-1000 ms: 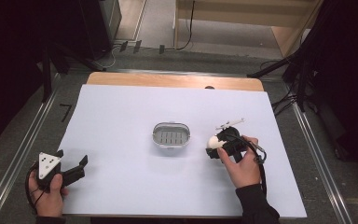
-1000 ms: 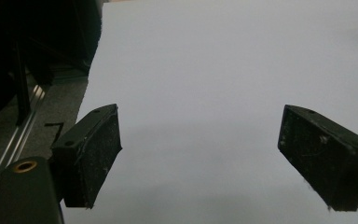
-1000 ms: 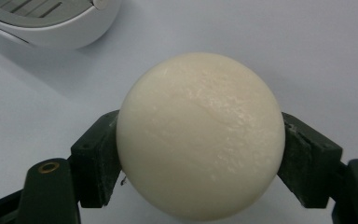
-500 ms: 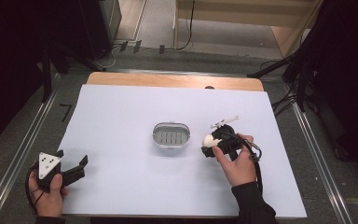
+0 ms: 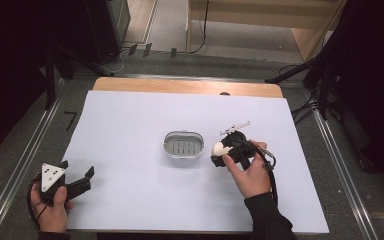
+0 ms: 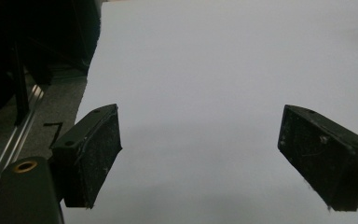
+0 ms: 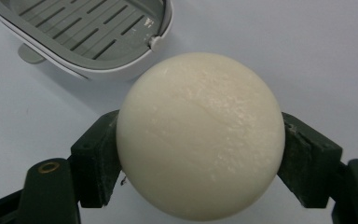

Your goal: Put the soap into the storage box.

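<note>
A round cream-white soap bar (image 7: 199,133) is clamped between the two black jaws of my right gripper (image 7: 200,158). In the high view that gripper (image 5: 219,152) hovers just right of a grey slatted soap dish (image 5: 183,144), with the soap bar (image 5: 219,148) at its tip. The soap dish (image 7: 88,32) lies close ahead at upper left in the right gripper view, with nothing in it. My left gripper (image 5: 75,180) rests at the near left corner of the table, jaws spread wide with only bare table between them (image 6: 200,154).
A white sheet (image 5: 130,120) covers the table, whose wooden far edge (image 5: 180,86) shows. Metal rails (image 5: 27,155) run along both sides, cables lie on the floor beyond, and dark stands rise at the right.
My right gripper with the soap bar has moved left and slightly up, closer to the soap dish. The left gripper has stayed where it was.
</note>
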Action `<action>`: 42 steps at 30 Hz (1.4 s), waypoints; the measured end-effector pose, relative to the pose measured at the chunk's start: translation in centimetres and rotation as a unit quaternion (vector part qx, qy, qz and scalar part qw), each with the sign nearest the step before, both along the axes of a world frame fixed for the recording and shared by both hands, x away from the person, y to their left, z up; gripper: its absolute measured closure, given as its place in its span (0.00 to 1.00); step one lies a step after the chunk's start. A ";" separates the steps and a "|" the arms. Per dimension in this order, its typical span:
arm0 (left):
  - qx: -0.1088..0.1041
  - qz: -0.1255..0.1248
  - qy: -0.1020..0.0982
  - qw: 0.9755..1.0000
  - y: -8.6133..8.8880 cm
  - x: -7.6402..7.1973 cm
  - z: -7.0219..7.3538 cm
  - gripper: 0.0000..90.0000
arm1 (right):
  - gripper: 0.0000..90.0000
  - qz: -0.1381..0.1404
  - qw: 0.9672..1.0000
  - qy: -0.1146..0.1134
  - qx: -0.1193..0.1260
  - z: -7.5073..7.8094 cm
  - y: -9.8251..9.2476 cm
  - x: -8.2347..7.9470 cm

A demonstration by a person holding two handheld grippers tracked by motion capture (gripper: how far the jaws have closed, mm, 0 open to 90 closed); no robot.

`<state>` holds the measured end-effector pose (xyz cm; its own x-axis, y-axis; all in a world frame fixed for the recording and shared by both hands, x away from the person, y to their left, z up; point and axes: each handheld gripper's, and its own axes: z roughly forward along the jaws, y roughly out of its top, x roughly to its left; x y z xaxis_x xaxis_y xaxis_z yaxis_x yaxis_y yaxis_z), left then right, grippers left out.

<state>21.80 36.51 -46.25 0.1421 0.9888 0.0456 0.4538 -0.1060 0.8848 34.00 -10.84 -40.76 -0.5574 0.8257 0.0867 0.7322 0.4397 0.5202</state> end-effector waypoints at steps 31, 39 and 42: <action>-0.004 0.001 -0.001 1.000 0.1 0.0 0.0 0.15 | 0.27 0.034 0.999 0.000 0.001 0.9 3.7 0.6; -0.005 0.000 -0.002 1.000 0.1 0.0 0.0 0.15 | 0.27 0.044 0.999 0.004 -0.001 0.8 5.0 0.8; -0.006 0.000 -0.002 1.000 0.1 0.0 0.0 0.15 | 0.27 0.048 0.999 0.006 0.002 1.0 5.6 0.9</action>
<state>21.78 36.60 -46.25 0.1415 0.9893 0.0348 0.4500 -0.0956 0.8879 34.94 -5.25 -39.80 -0.6333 0.7678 0.0970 0.6929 0.5068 0.5129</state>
